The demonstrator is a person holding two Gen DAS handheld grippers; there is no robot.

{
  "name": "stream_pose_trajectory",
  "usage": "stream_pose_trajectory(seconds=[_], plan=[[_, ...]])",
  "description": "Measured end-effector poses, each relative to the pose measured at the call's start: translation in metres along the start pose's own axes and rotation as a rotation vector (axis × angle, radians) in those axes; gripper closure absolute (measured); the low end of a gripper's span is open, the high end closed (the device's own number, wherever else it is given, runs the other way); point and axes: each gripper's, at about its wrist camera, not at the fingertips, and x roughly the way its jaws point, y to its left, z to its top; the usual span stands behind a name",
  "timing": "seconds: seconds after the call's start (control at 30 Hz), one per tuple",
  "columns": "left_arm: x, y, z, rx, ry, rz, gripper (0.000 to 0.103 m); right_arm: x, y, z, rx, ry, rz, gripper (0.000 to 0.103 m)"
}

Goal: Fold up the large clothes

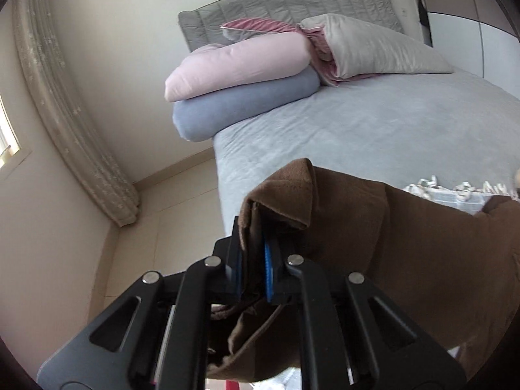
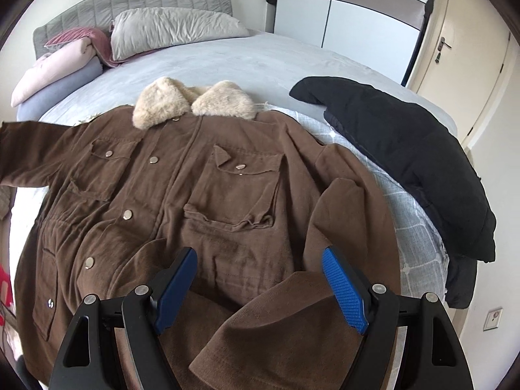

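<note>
My left tongs point(image 1: 256, 253) are clamped on the cuff of the brown coat's sleeve point(image 1: 279, 201), the blue pads pinching a thick roll of cloth; my right tongs point(image 2: 260, 279) hang with jaws wide apart over the coat's lower front, gripping nothing. The brown coat point(image 2: 201, 175) lies face up on the grey bed point(image 2: 266, 61), fur collar point(image 2: 195, 100) toward the headboard, one sleeve stretched out to the bed's edge in the right wrist view, the other sleeve point(image 2: 334, 214) bent down along the body just beside my open jaws. A black jacket point(image 2: 406, 149) lies near, apart from the coat.

As I judge it, the step in hand is bringing the held sleeve in across the chest. To do it well I should keep the pinch firm, since the cloth looks heavy and the roll could slip, and carry the cuff low and flat so the shoulder seam becomes the crease. My free tongs should press the body down near the pockets point(image 2: 240, 188) so the coat does not drag sideways. The bent sleeve needs straightening before the hem comes up.
</note>
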Motion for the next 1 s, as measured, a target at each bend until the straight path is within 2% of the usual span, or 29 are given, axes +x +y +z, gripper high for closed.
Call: stream_pose_trajectory(seconds=[0.13, 0.17, 0.2, 0.27, 0.3, 0.33, 0.37, 0.4, 0.57, 0.7, 0.8, 0.87, 1.0], plan=[[0.031, -0.008, 0.003, 0.019, -0.007, 0.115, 0.090, 0.006, -0.001, 0.002, -0.009, 0.027, -0.023, 0.022], [0.036, -0.011, 0.002, 0.025, -0.006, 0.149, 0.086, 0.005, -0.001, 0.002, -0.016, 0.027, -0.030, 0.022], [0.037, -0.015, 0.000, 0.035, -0.002, 0.193, 0.075, 0.003, -0.001, 0.002, -0.022, 0.023, -0.035, 0.022], [0.041, -0.020, -0.003, 0.061, 0.020, 0.285, 0.063, -0.005, -0.004, 0.001, -0.030, 0.007, -0.036, 0.022], [0.040, -0.022, -0.006, 0.078, 0.028, 0.296, 0.050, -0.009, -0.005, 0.000, -0.033, 0.001, -0.033, 0.022], [0.034, -0.026, -0.010, 0.093, 0.031, 0.260, 0.043, -0.013, -0.007, -0.001, -0.037, -0.005, -0.031, 0.022], [0.028, -0.029, -0.013, 0.102, 0.039, 0.215, 0.028, -0.018, -0.010, -0.002, -0.040, -0.010, -0.030, 0.022], [0.023, -0.031, -0.016, 0.111, 0.049, 0.172, 0.020, -0.021, -0.011, -0.003, -0.042, -0.011, -0.029, 0.022], [-0.027, -0.061, -0.047, 0.189, 0.102, -0.061, 0.019, -0.043, -0.032, -0.014, -0.009, -0.024, -0.025, 0.022], [-0.074, -0.091, -0.079, 0.207, 0.179, -0.306, 0.019, -0.049, -0.039, -0.027, 0.033, 0.009, 0.000, 0.022], [-0.106, -0.113, -0.110, 0.198, 0.249, -0.477, 0.019, -0.046, -0.029, -0.040, 0.026, 0.041, 0.039, 0.021], [-0.129, -0.128, -0.131, 0.196, 0.277, -0.555, 0.019, -0.040, -0.015, -0.052, -0.010, 0.061, 0.063, 0.021], [-0.169, -0.147, -0.165, 0.196, 0.278, -0.631, 0.019, -0.017, 0.011, -0.071, -0.068, 0.101, 0.070, 0.021]])
